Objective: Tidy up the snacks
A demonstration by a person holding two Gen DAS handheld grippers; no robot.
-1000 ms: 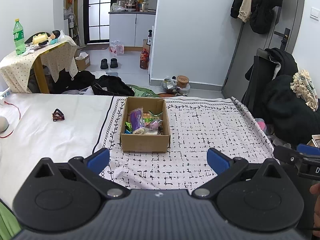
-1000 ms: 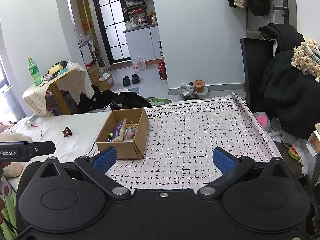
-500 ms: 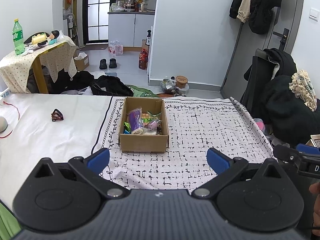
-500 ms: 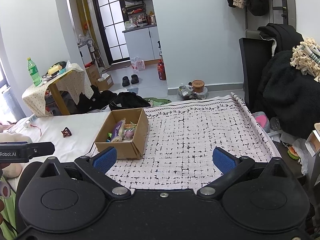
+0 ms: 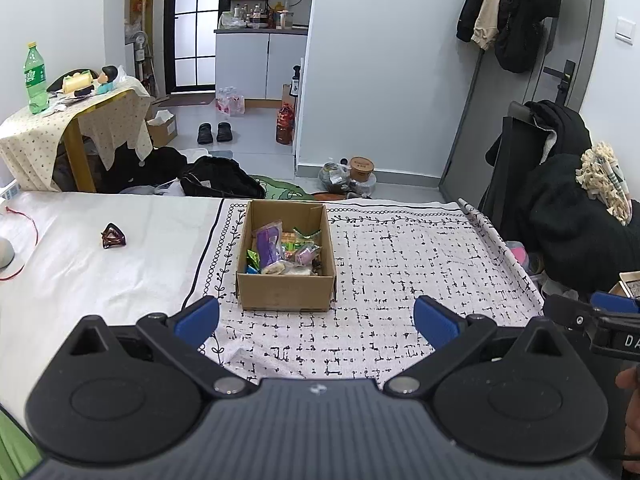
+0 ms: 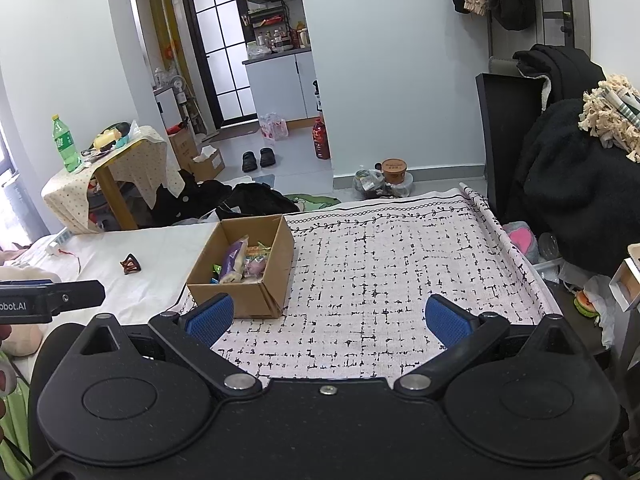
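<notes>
Snacks (image 5: pixel 285 251), several wrapped packets heaped in one open cardboard box (image 5: pixel 286 297); exact count not readable, one purple packet (image 5: pixel 269 245) on top at left. Box resting on one black-and-white patterned cloth (image 5: pixel 400 264), near the cloth's left border, spread over a white bed surface (image 5: pixel 100 280). One small dark red hair clip (image 5: pixel 113 236) lying on the bare white area, well apart from the box to its left.

Left tool (image 5: pixel 316 318): two blue-padded fingers spread wide, gripping nothing, raised above the cloth just short of the box. Right tool (image 6: pixel 327 319): two blue-padded fingers likewise spread wide and empty, box just beyond the left finger in the right wrist view. Part of a hand (image 5: pixel 631 408) visible at the right edge of the left wrist view.

Background: one green bottle (image 5: pixel 36 79) on one side counter (image 5: pixel 72 124) draped in dotted fabric; one pair of black shoes (image 5: pixel 215 133) on the floor; one orange-lidded cup (image 5: pixel 361 168) by the wall.
</notes>
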